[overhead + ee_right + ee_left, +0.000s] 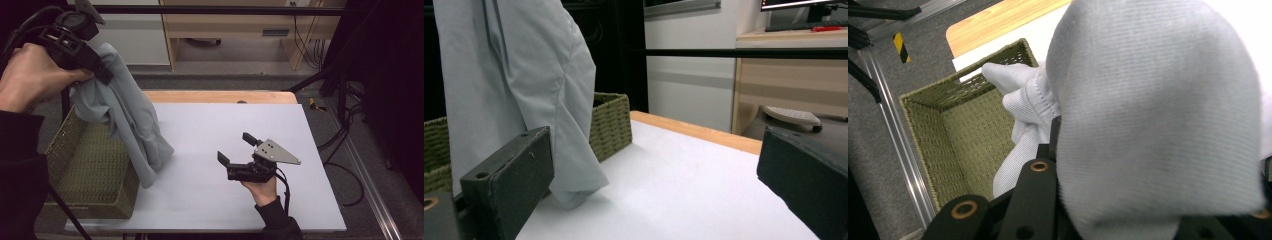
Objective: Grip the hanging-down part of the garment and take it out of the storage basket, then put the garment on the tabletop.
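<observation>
1. The left tongs (pixel 102 75) are raised high at the left of the high view, clenched on the top of a pale grey garment (pixel 127 115).
2. The garment hangs down from that grip; its lower end drapes over the right wall of the green woven basket (pixel 90 165) and touches the white table (pixel 225 150) just beside the basket.
3. In the left gripper view the bunched cloth (pixel 1158 115) bulges over the jaws, with the basket's open inside (pixel 963 130) below it.
4. The right tongs (pixel 239 148) are released, jaws spread wide with nothing between them, held low over the table, apart from the garment and pointing toward it.
5. In the right gripper view the hanging cloth (pixel 524 85) shows beyond the left jaw, its hem on the table in front of the basket (pixel 611 125).
</observation>
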{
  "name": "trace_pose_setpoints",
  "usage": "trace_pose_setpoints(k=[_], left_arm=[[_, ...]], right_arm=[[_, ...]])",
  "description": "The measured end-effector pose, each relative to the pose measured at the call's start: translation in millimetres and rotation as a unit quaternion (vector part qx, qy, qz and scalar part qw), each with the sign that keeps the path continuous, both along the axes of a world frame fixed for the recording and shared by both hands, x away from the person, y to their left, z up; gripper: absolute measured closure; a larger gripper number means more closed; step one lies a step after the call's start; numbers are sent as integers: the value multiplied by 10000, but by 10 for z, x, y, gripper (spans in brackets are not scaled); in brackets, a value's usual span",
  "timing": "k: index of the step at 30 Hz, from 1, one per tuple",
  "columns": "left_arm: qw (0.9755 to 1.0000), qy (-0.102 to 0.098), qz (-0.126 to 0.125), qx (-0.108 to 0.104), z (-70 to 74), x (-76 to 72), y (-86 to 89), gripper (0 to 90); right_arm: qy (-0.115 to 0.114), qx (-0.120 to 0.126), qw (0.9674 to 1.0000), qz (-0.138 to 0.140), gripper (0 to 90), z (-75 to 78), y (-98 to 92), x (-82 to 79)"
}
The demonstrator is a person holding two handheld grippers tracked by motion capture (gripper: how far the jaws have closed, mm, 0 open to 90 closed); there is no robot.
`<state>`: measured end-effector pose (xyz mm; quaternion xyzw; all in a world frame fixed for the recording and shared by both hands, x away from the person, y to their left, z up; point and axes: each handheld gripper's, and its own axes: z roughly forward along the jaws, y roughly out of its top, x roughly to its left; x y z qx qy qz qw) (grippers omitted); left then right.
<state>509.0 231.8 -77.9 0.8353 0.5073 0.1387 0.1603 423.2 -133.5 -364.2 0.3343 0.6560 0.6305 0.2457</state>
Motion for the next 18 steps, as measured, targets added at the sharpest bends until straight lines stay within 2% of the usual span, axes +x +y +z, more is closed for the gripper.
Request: trace_pose_setpoints(k=[10,18], left_arm=[[10000,-29,-35,-27,1,0,-13,778],[9999,-48,-96,-24,6,-13,-53,778]], right_arm=[[32,-25,9998,-180,16,-104,-301,-146],[-1,-130,9995,-293,10,-173,-410,-217]])
